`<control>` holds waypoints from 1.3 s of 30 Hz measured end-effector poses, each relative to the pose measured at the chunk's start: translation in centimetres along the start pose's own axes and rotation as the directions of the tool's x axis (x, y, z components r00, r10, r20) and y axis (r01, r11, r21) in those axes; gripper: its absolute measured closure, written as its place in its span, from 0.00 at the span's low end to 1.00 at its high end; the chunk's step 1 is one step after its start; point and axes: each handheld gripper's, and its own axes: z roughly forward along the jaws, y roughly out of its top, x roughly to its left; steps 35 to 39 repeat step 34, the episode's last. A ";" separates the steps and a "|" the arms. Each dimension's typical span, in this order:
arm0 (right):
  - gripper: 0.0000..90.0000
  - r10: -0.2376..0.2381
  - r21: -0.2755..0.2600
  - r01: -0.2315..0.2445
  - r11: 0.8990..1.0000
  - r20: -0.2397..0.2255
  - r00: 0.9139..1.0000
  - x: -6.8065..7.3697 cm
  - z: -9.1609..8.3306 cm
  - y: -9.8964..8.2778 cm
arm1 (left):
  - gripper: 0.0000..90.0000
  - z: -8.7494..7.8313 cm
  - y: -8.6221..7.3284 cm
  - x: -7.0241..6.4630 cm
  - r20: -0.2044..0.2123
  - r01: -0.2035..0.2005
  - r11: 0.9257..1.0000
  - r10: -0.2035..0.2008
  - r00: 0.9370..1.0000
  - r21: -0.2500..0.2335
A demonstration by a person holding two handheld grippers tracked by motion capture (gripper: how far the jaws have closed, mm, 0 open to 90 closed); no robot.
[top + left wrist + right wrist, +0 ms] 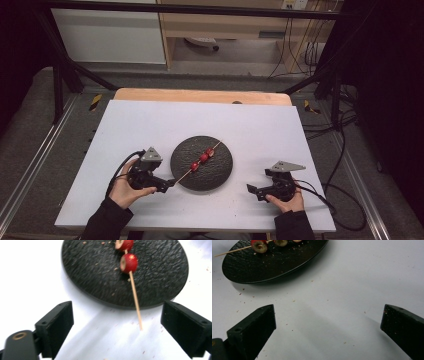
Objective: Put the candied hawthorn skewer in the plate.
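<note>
Left gripper (169,184), jaws spread empty, sits just behind the skewer (136,302) tip; if nudged, it could be rolled off the plate (95,277).

Both forearms wear dark, near-black sleeves (107,220) reaching the wrists. The left gripper (167,186) and right gripper (251,190) are matte black bodies, each topped by a grey three-cornered plate (150,155) and trailing a black cable (122,167). In the gripper views, the jaws are blocky black slabs with small round screw holes; a brass-coloured ring (19,335) sits on a rounded black part.
</note>
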 end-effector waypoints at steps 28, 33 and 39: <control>0.01 -0.011 0.022 0.011 1.000 -0.009 1.000 0.1 0.2 -0.2 | 0.09 -1.9 -8.6 2.4 -0.043 0.052 0.992 -0.057 0.997 -0.119; 0.01 -0.013 0.037 0.014 0.999 -0.014 1.000 0.1 0.3 -0.2 | 0.09 -1.8 -8.7 2.8 -0.040 0.066 0.990 -0.071 0.997 -0.121; 0.01 -0.016 0.036 0.016 0.999 -0.015 1.000 0.1 0.3 -0.2 | 0.09 -1.7 -8.7 2.8 -0.039 0.068 0.990 -0.074 0.997 -0.121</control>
